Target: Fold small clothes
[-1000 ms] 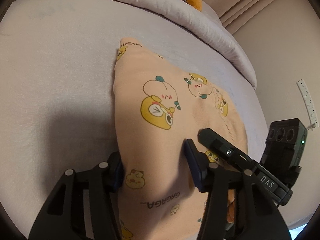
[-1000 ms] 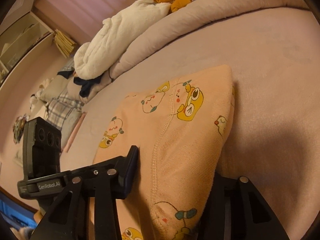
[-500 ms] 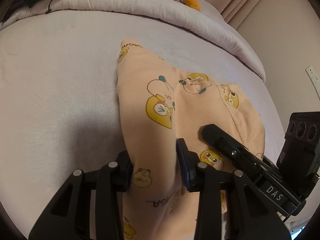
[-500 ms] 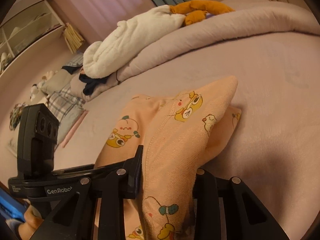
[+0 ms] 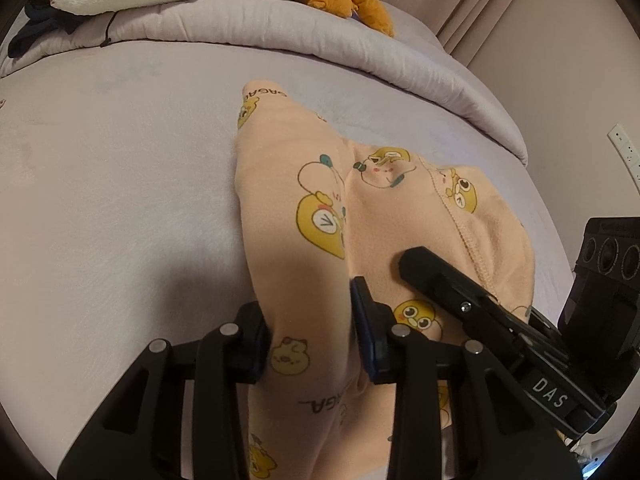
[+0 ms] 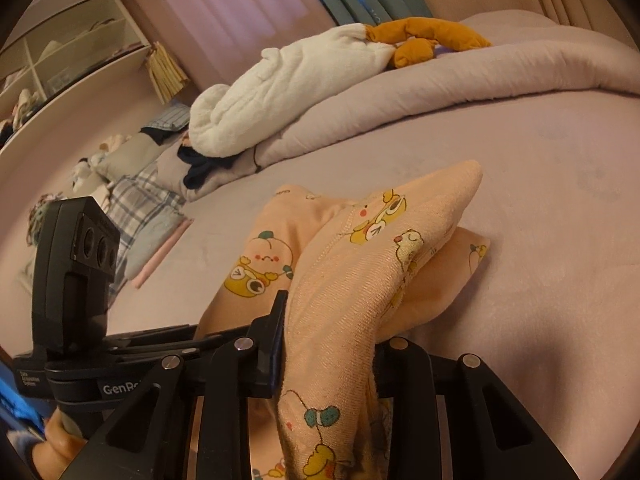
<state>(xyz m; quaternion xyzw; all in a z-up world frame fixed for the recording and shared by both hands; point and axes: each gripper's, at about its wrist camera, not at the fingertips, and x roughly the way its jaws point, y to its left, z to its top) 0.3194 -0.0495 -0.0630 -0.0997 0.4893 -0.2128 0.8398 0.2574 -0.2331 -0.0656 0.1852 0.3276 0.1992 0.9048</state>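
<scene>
Changes I log: left gripper (image 5: 310,336) and right gripper (image 6: 332,344) narrowed onto peach garment (image 5: 384,216); fabric bunched, lifted; far corner toward 12 o'clock raised off bed (image 5: 120,184).

Both cams ride the grippers, close over the bed (image 5: 120,200): left-wrist view looks steeply down toward the rolled duvet (image 5: 280,32), right-wrist view sits lower, facing the shelves (image 6: 60,52), and both share the peach garment (image 5: 304,208) w/ each other's gripper.
</scene>
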